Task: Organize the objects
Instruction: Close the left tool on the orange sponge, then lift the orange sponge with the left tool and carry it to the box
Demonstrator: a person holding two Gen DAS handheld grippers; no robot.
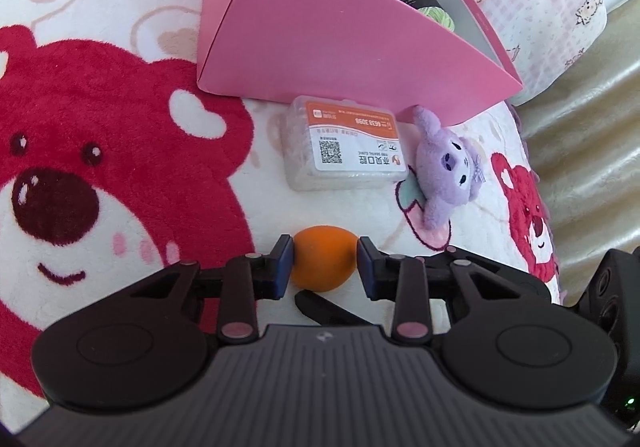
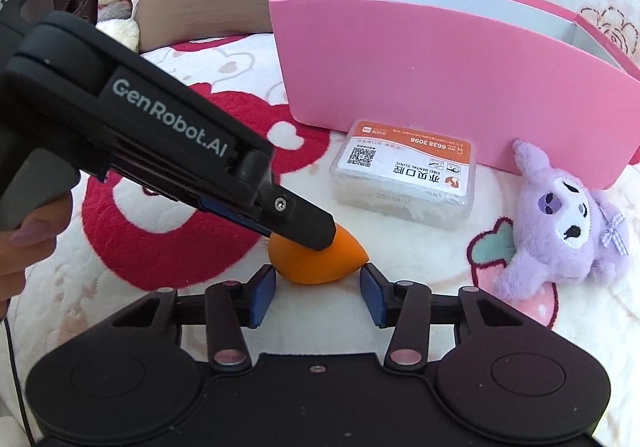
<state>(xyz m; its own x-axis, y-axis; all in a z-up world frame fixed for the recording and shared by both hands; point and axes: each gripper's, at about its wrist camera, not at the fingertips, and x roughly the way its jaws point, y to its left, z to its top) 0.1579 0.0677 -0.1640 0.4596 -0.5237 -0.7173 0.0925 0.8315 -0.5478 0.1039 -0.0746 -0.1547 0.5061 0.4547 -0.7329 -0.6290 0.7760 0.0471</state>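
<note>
Ahead, from the left wrist, a pink cardboard box (image 1: 320,47) stands behind a clear plastic case (image 1: 344,145) and lilac plush toy (image 1: 444,167); nearer than the box, the left gripper (image 1: 325,261) clamps an orange teardrop sponge (image 1: 324,263). From the right wrist, the right gripper (image 2: 318,297) gapes, sponge (image 2: 312,259) just beyond.

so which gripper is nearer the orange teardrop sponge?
Left. The left gripper straddles the orange teardrop sponge, pads at both sides; the right gripper is open just short of it.
</note>
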